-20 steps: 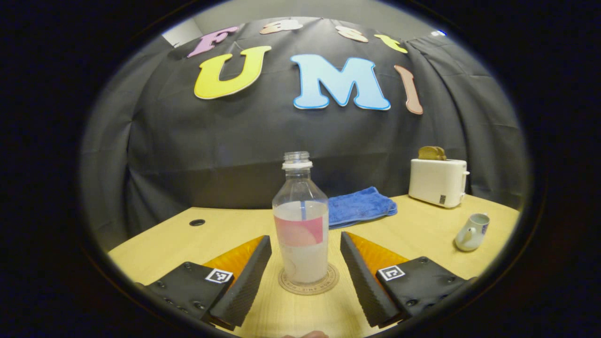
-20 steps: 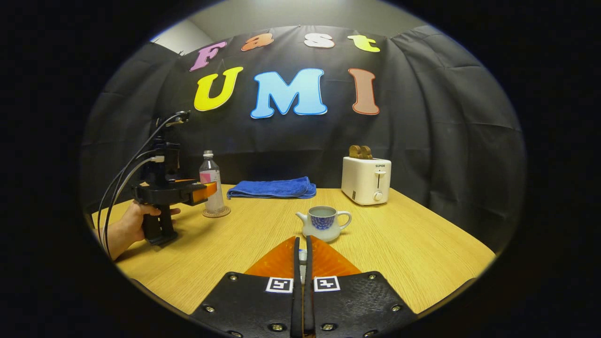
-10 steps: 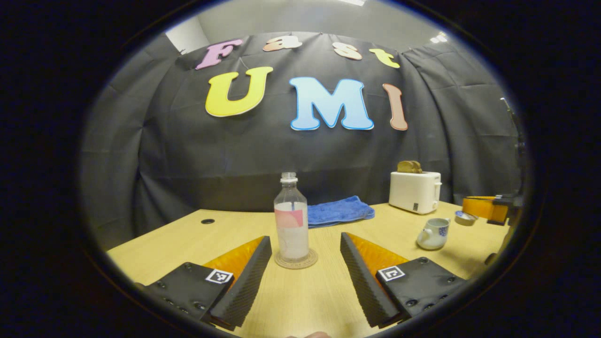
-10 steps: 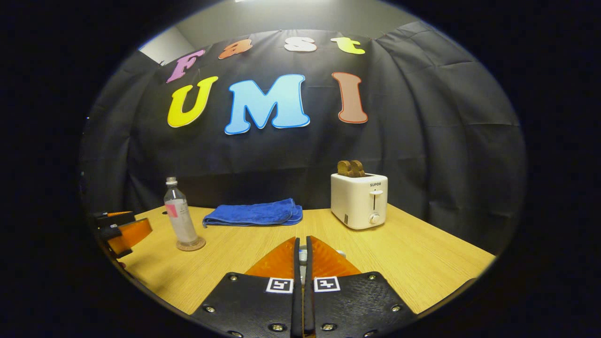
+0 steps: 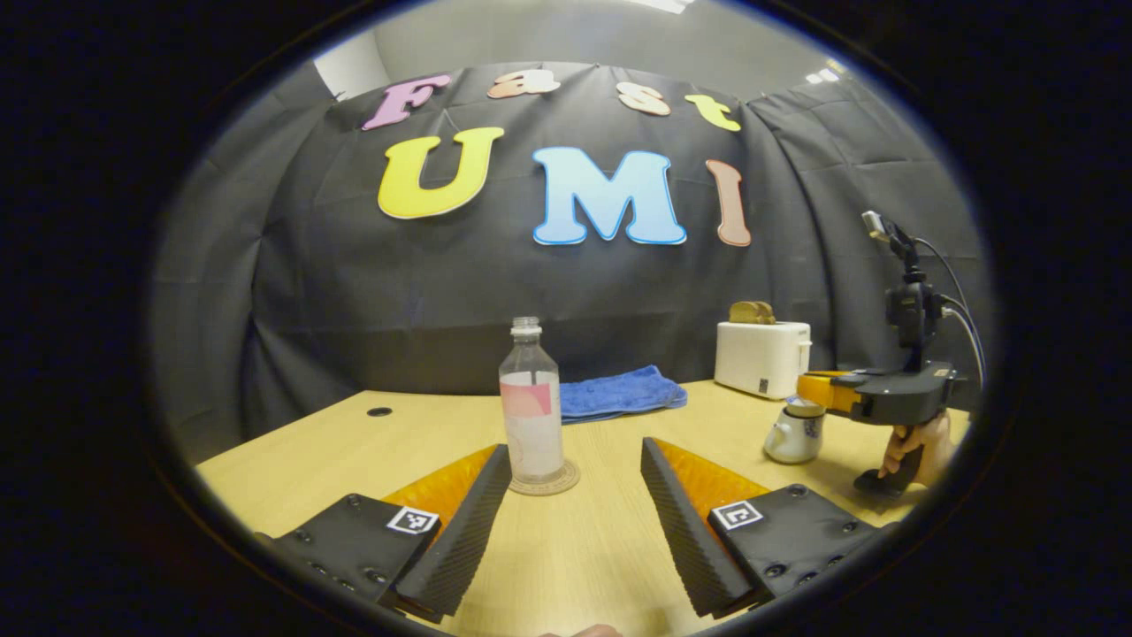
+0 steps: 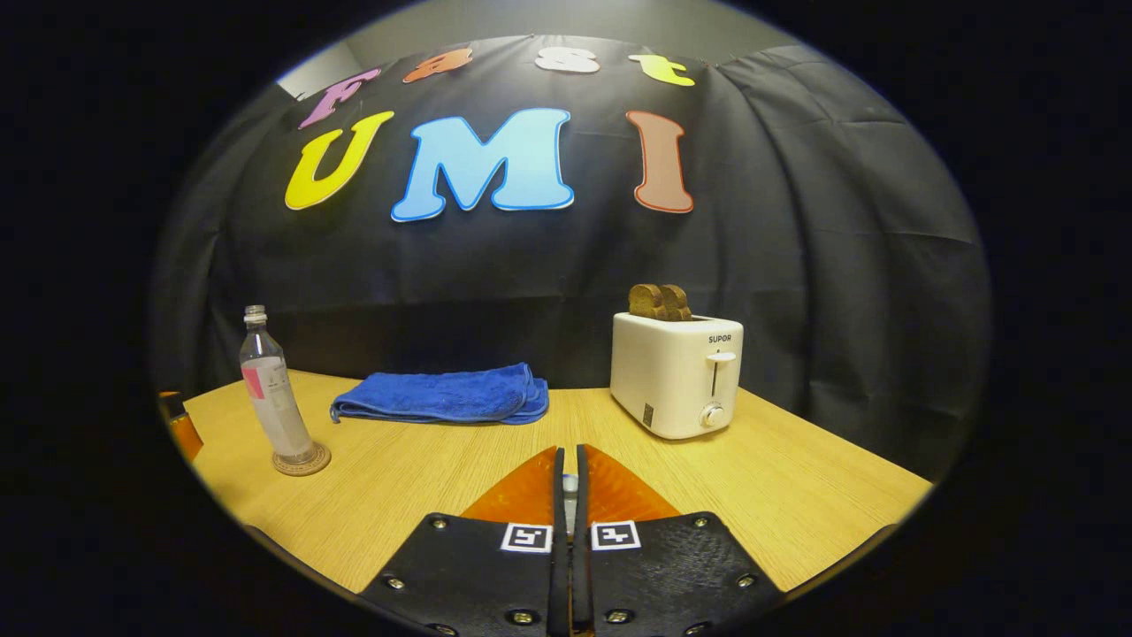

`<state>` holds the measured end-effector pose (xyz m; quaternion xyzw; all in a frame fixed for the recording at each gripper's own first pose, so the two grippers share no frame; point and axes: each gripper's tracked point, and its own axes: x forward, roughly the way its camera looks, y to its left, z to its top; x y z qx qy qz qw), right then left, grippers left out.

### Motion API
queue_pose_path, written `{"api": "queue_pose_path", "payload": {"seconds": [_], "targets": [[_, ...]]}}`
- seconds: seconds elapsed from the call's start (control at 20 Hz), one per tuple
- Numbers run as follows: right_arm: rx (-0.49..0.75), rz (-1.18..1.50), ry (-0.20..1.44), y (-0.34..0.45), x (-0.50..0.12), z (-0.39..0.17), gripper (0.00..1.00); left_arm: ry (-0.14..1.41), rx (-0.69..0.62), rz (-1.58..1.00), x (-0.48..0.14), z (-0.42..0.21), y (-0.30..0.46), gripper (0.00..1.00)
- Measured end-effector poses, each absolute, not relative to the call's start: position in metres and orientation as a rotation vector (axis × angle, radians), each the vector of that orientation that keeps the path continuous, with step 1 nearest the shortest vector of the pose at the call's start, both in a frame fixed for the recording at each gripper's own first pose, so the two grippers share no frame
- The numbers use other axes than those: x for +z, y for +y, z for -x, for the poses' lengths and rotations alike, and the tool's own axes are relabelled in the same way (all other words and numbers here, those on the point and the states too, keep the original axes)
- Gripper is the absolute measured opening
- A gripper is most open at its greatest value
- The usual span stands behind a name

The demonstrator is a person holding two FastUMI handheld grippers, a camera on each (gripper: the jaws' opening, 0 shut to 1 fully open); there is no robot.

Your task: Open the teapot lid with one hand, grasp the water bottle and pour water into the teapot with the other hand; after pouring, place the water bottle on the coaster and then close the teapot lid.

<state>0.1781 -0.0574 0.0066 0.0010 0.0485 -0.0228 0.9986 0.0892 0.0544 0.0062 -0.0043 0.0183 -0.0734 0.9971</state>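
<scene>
The uncapped water bottle point(image 5: 531, 402), part full, stands upright on the round coaster point(image 5: 546, 483). My left gripper point(image 5: 575, 456) is open a short way in front of it, touching nothing. To the right stands the white-and-blue teapot point(image 5: 793, 435); my right gripper point(image 5: 814, 390), held by a hand point(image 5: 915, 442), hovers right over its top. In the right gripper view my right gripper point(image 6: 570, 462) is shut on the teapot lid point(image 6: 570, 485), a pale sliver between the fingers. Whether the lid rests on the pot I cannot tell. The bottle point(image 6: 271, 391) and coaster point(image 6: 302, 462) appear at far left.
A folded blue towel point(image 6: 442, 396) lies at the back of the wooden table point(image 6: 796, 478). A white toaster point(image 6: 676, 373) with toast in its slots stands to the towel's right. A small dark hole point(image 5: 379, 411) sits in the tabletop at back left.
My left gripper has drawn back from the bottle, staying open. My right gripper, still shut on the lid, has moved forward over the teapot, which has dropped out of its own view.
</scene>
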Motion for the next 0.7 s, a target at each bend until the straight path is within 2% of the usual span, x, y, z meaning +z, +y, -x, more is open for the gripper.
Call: {"api": "queue_pose_path", "payload": {"seconds": [0.2, 0.3, 0.4, 0.45, 0.5, 0.55, 0.65, 0.7], "targets": [[-0.053, -0.029, 0.134, -0.056, -0.005, -0.179, 0.03, 0.042, -0.149, 0.02, 0.003, -0.093, 0.054, 1.0], [-0.056, -0.01, 0.123, -0.058, 0.001, -0.176, 0.11, 0.047, -0.148, 0.014, 0.001, -0.093, 0.053, 1.0], [-0.061, 0.011, 0.08, -0.06, 0.017, -0.168, 0.38, 0.055, -0.142, 0.015, -0.001, -0.091, 0.055, 1.0], [-0.066, 0.031, 0.065, -0.063, 0.024, -0.162, 0.44, 0.054, -0.137, 0.02, -0.002, -0.089, 0.055, 1.0], [-0.066, 0.048, 0.057, -0.063, 0.028, -0.156, 0.56, 0.052, -0.136, 0.024, -0.001, -0.087, 0.055, 1.0], [-0.059, 0.058, 0.055, -0.061, 0.03, -0.148, 0.61, 0.048, -0.13, 0.028, 0.001, -0.083, 0.054, 1.0], [-0.041, 0.057, 0.06, -0.054, 0.028, -0.122, 0.84, 0.023, -0.115, 0.036, 0.01, -0.073, 0.051, 1.0], [-0.041, 0.041, 0.057, -0.049, 0.025, -0.104, 0.86, 0.011, -0.115, 0.042, 0.013, -0.066, 0.046, 1.0]]}}
